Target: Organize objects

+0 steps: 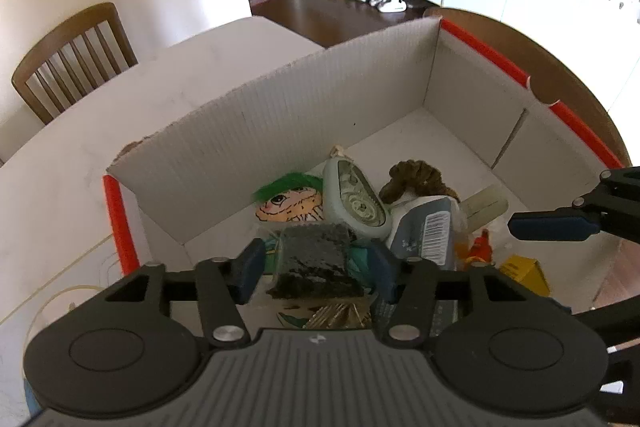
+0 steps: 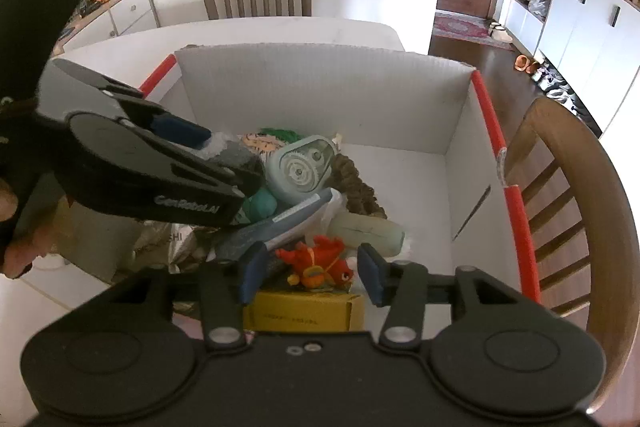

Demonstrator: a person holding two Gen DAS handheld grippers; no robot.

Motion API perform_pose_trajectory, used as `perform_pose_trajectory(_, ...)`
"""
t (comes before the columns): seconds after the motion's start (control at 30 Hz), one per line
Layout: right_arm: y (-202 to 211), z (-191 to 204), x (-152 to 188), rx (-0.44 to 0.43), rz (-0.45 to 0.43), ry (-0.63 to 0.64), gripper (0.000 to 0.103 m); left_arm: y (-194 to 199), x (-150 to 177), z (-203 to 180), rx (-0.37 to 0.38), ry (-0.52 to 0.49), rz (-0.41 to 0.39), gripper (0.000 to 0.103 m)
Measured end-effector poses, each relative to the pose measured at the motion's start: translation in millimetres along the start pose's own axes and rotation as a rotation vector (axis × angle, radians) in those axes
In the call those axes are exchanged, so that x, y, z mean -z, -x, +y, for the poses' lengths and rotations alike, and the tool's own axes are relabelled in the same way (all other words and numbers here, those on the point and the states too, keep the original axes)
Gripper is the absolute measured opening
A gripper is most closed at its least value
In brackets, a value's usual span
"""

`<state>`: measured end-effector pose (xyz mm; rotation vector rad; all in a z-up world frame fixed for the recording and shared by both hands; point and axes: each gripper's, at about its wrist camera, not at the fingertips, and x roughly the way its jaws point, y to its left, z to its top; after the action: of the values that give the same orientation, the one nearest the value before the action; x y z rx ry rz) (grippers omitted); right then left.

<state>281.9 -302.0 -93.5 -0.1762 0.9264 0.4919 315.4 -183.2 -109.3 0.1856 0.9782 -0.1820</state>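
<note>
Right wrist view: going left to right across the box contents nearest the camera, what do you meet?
Left gripper → teal ball → blue-grey packet → red toy fish → pale green tube → box's red-edged wall.

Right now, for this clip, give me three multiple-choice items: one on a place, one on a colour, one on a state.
1. Where does the red plush toy lie?
A. on a chair
B. in the cardboard box, on the yellow carton
C. on the floor

2. What colour edges the box's rim?
A. red
B. blue
C. green

3. How does the right gripper stand?
A. shut on the toy
B. out of view
C. open, with the toy between its fingers

Answers: B, the toy rests atop the carton inside the box; A, red strips line the rim; C, both pads stand clear of the toy.
</note>
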Motion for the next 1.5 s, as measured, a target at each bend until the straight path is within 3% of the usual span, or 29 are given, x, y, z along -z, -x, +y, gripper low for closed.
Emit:
perform_pose_trajectory(0.53, 42, 1, 0, -0.011, -0.105, -0.050, 0.064, 64, 17, 2, 0.028, 0.045, -0.120, 0.066)
perform_pose_trajectory(1.0, 80, 23, 9, 0.011, -0.213, -0.130, 0.089, 127, 47, 25, 0.057, 0.063, -0.240, 0.085)
perform_pose_trajectory(1.17, 89, 34, 12, 0.014, -0.256, -0.180, 0.100, 143, 59, 37, 0.058, 0.075, -0.275, 0.098)
perform_pose_trajectory(1.5, 108, 47, 21, 0.038, -0.318, -0.259, 0.102, 166, 81, 55, 0.125, 0.101, -0.329, 0.103)
